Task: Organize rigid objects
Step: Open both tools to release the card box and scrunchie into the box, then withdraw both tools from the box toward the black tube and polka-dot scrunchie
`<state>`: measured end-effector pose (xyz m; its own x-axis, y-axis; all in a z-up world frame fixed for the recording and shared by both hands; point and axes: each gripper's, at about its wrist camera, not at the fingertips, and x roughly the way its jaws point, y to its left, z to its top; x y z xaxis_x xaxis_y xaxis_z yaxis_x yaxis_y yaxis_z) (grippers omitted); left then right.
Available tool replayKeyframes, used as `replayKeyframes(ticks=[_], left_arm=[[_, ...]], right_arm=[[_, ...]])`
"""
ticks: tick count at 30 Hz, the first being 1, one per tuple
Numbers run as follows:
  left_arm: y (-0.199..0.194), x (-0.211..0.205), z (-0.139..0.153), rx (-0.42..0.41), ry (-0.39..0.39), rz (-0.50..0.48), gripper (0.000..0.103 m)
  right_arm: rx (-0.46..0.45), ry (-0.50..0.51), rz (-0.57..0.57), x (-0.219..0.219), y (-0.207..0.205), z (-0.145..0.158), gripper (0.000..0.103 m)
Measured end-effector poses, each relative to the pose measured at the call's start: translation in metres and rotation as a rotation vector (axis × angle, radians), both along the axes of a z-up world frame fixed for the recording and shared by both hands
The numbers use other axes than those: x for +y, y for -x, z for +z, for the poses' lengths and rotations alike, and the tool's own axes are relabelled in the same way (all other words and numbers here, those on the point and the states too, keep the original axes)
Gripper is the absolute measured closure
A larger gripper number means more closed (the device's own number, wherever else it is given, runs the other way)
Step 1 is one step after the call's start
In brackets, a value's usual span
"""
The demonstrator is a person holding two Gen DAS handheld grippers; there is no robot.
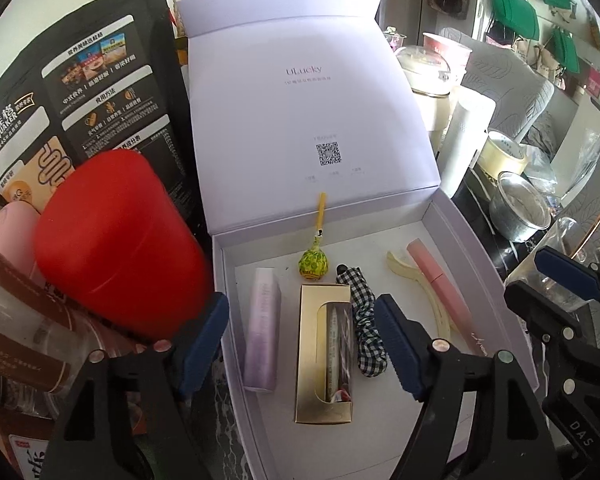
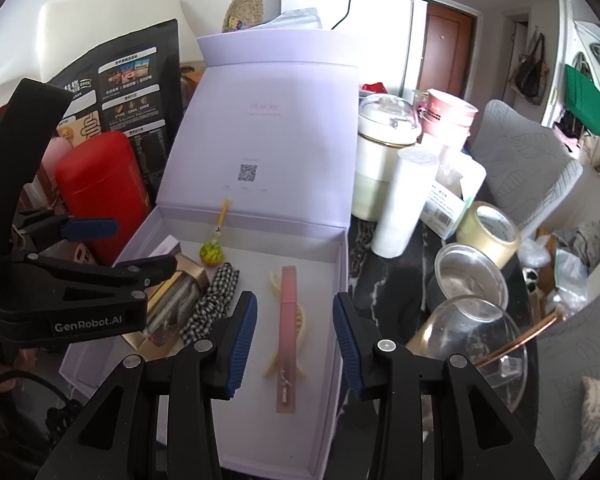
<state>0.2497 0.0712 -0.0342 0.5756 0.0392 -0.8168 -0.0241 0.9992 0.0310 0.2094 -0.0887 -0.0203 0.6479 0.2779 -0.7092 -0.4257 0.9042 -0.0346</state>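
- Lavender gift box open beneath both grippers, lid propped upright at the far side.
- Left gripper: jaws apart, empty, hovering over gold window box; purple carton just left of it, checked scrunchie just right, green lollipop beyond.
- Right gripper: jaws apart, empty, straddling pink tube lying across cream hair clip.
- Best approach, likely: lower squarely over the tube, close on its middle, lift straight to avoid dragging the clip.
- Outside the box, right of the right gripper: steel cup, tape roll.
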Motion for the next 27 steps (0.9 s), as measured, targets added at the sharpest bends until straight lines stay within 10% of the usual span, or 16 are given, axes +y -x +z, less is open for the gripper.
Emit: replayKeyframes(ticks=[27], left_arm=[[0.081,-0.023,0.097,-0.209,0.028,-0.066,0.028]], right_arm=[[-0.166,-0.072,-0.011,-0.027,0.079,0.082,0.053]])
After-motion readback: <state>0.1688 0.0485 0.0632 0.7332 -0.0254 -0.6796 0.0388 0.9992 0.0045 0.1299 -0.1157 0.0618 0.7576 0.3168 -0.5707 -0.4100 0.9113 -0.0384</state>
